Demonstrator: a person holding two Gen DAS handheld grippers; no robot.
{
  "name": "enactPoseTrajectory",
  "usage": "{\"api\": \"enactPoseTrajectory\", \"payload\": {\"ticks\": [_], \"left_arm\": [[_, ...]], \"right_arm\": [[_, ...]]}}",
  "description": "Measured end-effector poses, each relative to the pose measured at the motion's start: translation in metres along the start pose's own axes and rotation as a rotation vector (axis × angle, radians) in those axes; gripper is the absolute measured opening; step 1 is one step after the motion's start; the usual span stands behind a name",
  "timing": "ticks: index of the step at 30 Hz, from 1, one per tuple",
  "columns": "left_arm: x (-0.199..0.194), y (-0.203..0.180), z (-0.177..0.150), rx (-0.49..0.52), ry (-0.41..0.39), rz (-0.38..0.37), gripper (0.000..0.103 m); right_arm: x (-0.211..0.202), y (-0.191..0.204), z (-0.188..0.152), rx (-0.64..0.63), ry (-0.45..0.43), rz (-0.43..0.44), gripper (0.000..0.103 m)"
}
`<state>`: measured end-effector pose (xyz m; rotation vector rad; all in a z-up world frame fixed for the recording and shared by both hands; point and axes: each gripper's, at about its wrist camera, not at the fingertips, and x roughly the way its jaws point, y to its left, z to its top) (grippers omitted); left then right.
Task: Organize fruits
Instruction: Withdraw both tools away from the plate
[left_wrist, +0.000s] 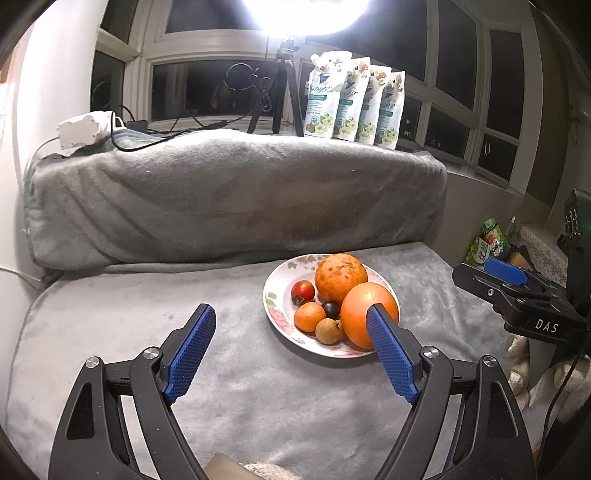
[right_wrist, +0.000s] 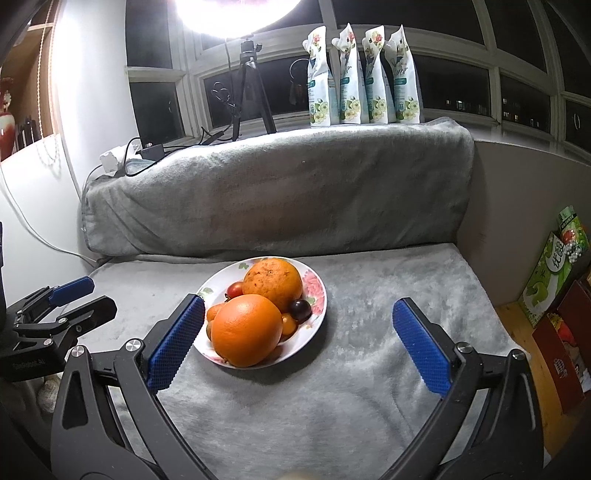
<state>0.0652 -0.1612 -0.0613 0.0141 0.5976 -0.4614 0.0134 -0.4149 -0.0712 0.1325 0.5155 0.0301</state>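
A floral plate (left_wrist: 275, 295) (right_wrist: 317, 291) sits on the grey blanket. It holds a smooth orange (left_wrist: 360, 308) (right_wrist: 245, 330), a speckled orange (left_wrist: 340, 277) (right_wrist: 272, 282), a small tangerine (left_wrist: 309, 316), a red tomato (left_wrist: 303, 291) (right_wrist: 234, 289), a dark grape (left_wrist: 330, 309) (right_wrist: 300, 309) and a brown longan (left_wrist: 328, 331). My left gripper (left_wrist: 291, 315) is open and empty, in front of the plate's left side. My right gripper (right_wrist: 298, 308) is open and empty, in front of the plate's right side. The right gripper shows in the left wrist view (left_wrist: 506, 275), the left gripper in the right wrist view (right_wrist: 70, 291).
A grey blanket-covered bolster (left_wrist: 236, 195) (right_wrist: 280, 184) runs behind the plate. On the sill stand several refill pouches (left_wrist: 354, 99) (right_wrist: 364, 77), a tripod (left_wrist: 280, 88) and cables. Boxes (right_wrist: 554, 280) stand to the right of the blanket (left_wrist: 236, 387).
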Motion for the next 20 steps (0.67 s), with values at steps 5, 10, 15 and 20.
{"api": "enactPoseTrajectory", "payload": {"ticks": [5, 10, 15, 20], "left_arm": [[-0.0004, -0.0010, -0.0004, 0.005, 0.000, -0.001, 0.084], [-0.0012, -0.0025, -0.0005, 0.015, -0.008, 0.001, 0.084], [-0.0020, -0.0026, -0.0010, 0.014, -0.007, -0.004, 0.084], [-0.0019, -0.0021, -0.0011, 0.015, -0.002, -0.007, 0.084]], "right_arm": [[0.0027, -0.0002, -0.0010, 0.004, 0.014, 0.003, 0.103], [0.0048, 0.0011, -0.0020, 0.007, 0.025, 0.007, 0.103], [0.0050, 0.0018, -0.0012, 0.006, 0.025, 0.008, 0.103], [0.0097, -0.0018, -0.0009, 0.014, 0.036, -0.002, 0.103]]}}
